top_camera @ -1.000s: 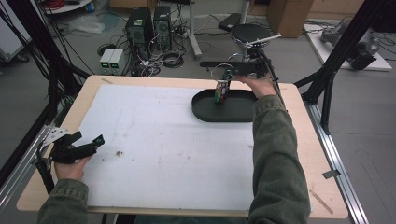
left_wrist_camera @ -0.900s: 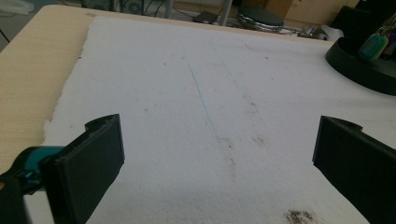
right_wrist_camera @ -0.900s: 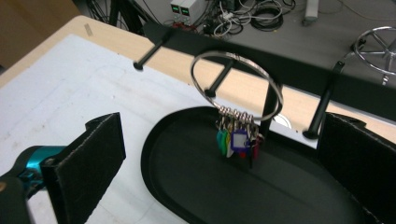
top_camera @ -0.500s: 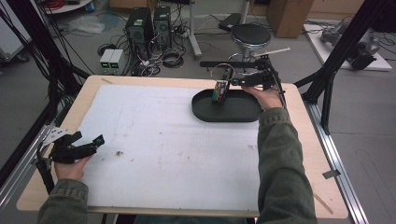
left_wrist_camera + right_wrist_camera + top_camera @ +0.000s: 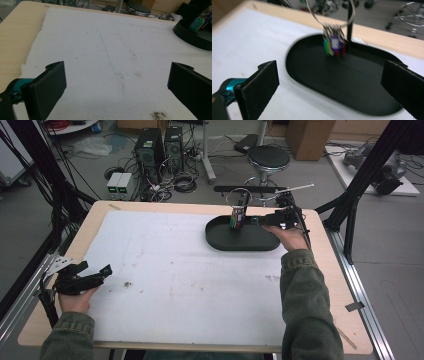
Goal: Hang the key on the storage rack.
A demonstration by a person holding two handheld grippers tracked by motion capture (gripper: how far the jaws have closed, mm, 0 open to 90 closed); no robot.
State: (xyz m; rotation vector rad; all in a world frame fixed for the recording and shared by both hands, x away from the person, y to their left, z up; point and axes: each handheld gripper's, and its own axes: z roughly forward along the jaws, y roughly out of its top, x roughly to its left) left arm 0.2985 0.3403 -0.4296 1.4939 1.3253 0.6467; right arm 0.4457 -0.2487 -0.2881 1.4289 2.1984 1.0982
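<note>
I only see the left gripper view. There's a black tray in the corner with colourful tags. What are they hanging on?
Observer: The coloured plastic tags hang on a big silver metal ring, next to a thin black post standing in the tray.
Operator: Is the other gripper holding them?
Observer: No. The right gripper is open, jaws wide apart, pointing at the tags without touching them.
Operator: What shape is the whole tray?
Observer: The black plastic tray is a long oval with a low rim.
</note>
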